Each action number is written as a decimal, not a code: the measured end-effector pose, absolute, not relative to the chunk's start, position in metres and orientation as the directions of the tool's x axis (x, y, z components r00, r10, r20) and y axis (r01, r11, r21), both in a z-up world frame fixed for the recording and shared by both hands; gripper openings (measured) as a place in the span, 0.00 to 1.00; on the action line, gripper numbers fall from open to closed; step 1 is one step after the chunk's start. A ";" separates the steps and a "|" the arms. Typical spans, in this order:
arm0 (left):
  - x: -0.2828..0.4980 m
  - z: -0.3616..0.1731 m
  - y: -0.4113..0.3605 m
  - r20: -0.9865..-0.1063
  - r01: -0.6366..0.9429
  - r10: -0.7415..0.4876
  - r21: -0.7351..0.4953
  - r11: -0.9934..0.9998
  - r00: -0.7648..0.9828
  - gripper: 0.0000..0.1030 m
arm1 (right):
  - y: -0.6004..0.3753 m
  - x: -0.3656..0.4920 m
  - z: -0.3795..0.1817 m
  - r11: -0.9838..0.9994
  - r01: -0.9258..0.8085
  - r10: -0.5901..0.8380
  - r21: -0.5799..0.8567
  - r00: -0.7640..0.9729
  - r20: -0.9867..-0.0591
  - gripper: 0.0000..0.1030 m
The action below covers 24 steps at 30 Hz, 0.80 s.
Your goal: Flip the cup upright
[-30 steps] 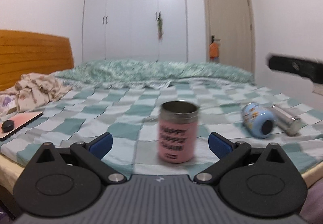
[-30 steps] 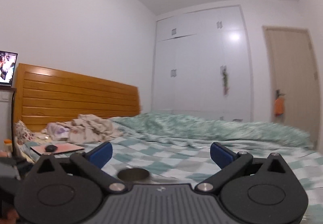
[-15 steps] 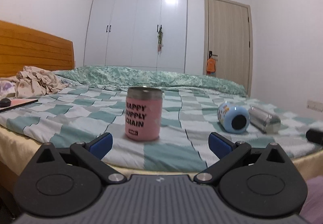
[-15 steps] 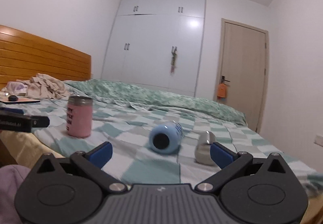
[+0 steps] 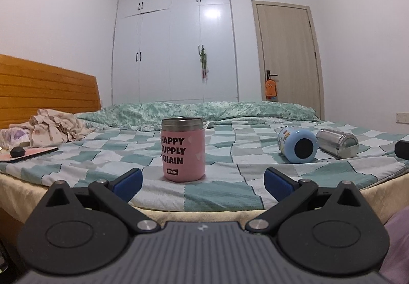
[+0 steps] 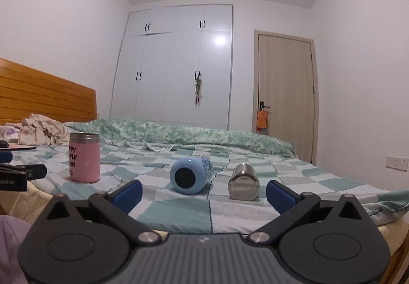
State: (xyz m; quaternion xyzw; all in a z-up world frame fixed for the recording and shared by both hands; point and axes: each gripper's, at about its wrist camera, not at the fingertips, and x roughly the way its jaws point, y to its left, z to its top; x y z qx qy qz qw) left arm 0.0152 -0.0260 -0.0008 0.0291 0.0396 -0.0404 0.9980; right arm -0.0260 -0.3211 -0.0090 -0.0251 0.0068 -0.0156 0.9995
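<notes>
A pink cup (image 5: 183,149) printed "HAPPY SUPPLY CHAIN" stands upright on the checked bedspread (image 5: 219,192), its steel rim on top, near the front edge of the bed; everything else is placed from this pink cup; in the right wrist view the same cup (image 6: 84,157) sits at the left; to its right, well apart from it, a light blue cup (image 5: 297,144) lies on its side with its dark round end facing the cameras, seen also at (image 6: 191,175); just beyond that, farther right from the pink cup, a steel cup (image 5: 337,143) also lies on its side, close beside the blue one (image 6: 243,181); whether the two touch cannot be told

The left gripper (image 5: 202,180) hovers in front of the pink cup, off the bed's edge, its blue-padded fingers (image 5: 127,181) spread wide and holding nothing; the cup appears between them but farther back, apart from both; the right gripper (image 6: 203,190) hangs to the right of the pink cup, facing the two fallen cups, its fingers (image 6: 280,193) likewise wide apart and empty

Far left of the pink cup lie crumpled clothes (image 5: 53,128) and a flat pink pad (image 5: 28,153) with a small dark object on it; behind the cup runs a green duvet (image 5: 204,111), then a white wardrobe (image 5: 176,41) and a door (image 5: 286,54)
</notes>
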 end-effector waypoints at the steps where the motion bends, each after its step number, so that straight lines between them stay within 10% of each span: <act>1: 0.014 -0.001 -0.026 -0.078 0.083 -0.078 0.056 0.995 0.994 1.00 | -0.321 -0.026 -0.009 0.998 0.033 -0.034 -0.049 0.999 -0.011 1.00; 24: 0.014 -0.002 -0.023 -0.076 0.079 -0.075 0.044 0.996 0.994 1.00 | -0.321 -0.026 -0.008 0.998 0.035 -0.036 -0.050 0.999 -0.014 1.00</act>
